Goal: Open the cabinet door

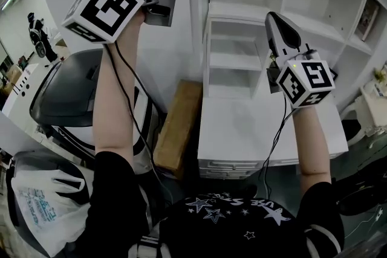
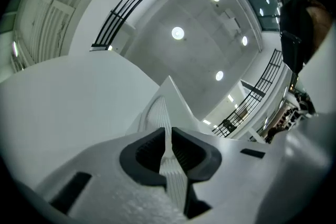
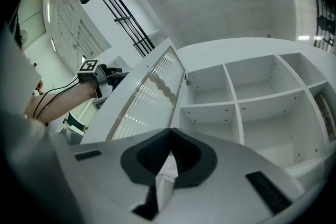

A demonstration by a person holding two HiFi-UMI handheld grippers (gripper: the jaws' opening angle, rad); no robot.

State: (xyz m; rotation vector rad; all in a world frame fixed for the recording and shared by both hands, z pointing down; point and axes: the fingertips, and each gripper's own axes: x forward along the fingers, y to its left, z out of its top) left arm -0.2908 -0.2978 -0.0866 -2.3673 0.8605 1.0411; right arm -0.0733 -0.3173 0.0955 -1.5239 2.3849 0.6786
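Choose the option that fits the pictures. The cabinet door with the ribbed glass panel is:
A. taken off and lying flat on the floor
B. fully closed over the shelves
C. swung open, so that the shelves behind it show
C: in the right gripper view the cabinet door stands turned well away from the cabinet front, and the shelves beside it are uncovered.

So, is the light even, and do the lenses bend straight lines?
Left gripper view: the ceiling lamps burn out to white discs, and the corners go black. Right gripper view: the shelves bow from the wide lens; the cabinet door shows bright streaks of glare. Head view: soft, even light.
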